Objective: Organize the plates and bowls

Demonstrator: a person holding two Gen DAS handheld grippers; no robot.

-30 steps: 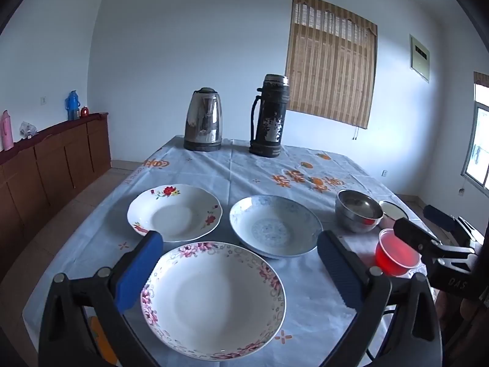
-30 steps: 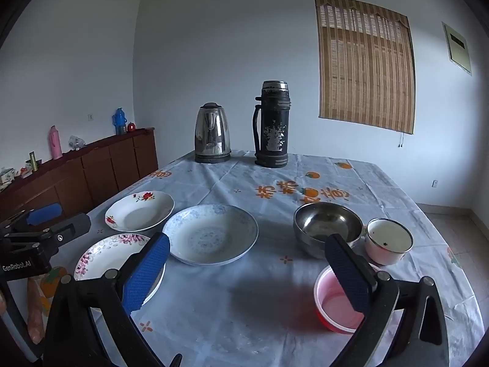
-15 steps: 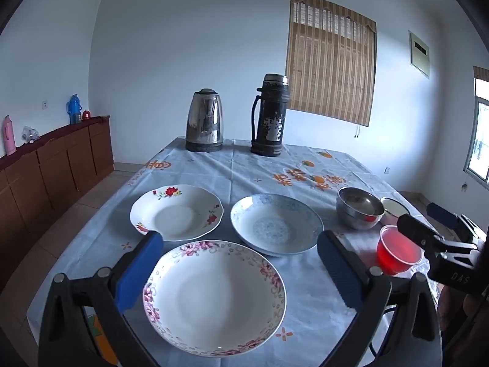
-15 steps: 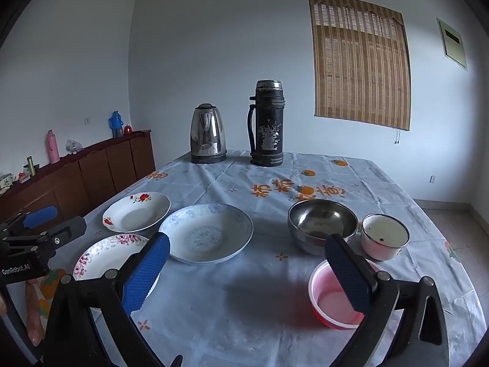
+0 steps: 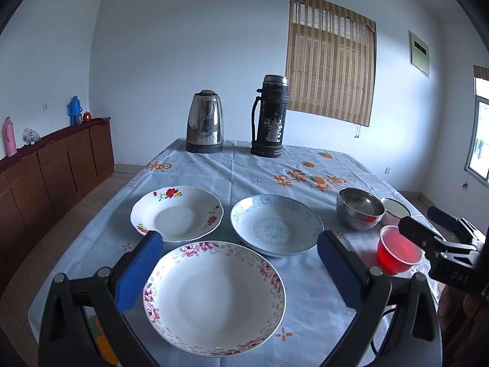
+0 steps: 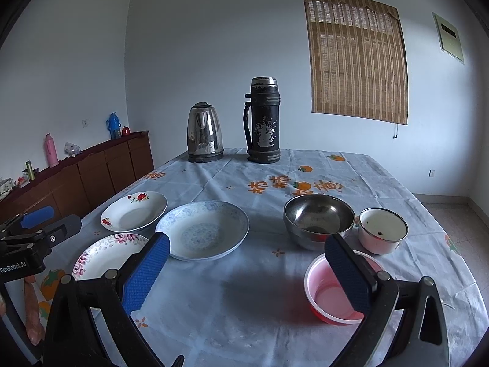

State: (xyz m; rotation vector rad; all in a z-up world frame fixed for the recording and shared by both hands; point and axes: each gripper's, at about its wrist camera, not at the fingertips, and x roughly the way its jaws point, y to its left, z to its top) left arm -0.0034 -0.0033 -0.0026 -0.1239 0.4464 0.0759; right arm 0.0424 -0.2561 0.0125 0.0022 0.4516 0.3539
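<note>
Pink-flowered plate (image 5: 214,296) between left claw (image 5: 235,272) fingers

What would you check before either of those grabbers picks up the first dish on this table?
1. Left gripper open and empty: ok.
2. Right gripper open and empty: ok.
3. Pink-flowered plate sits between the left gripper's fingers, nothing on it: ok.
4. Red plastic bowl below the right gripper is uncovered: ok.
5. Steel bowl and white enamel cup apart: cannot tell, very close.
6. Fingers touching any dish: cannot tell.

White walls (image 5: 183,46), wooden sideboard (image 5: 55,165)
</note>
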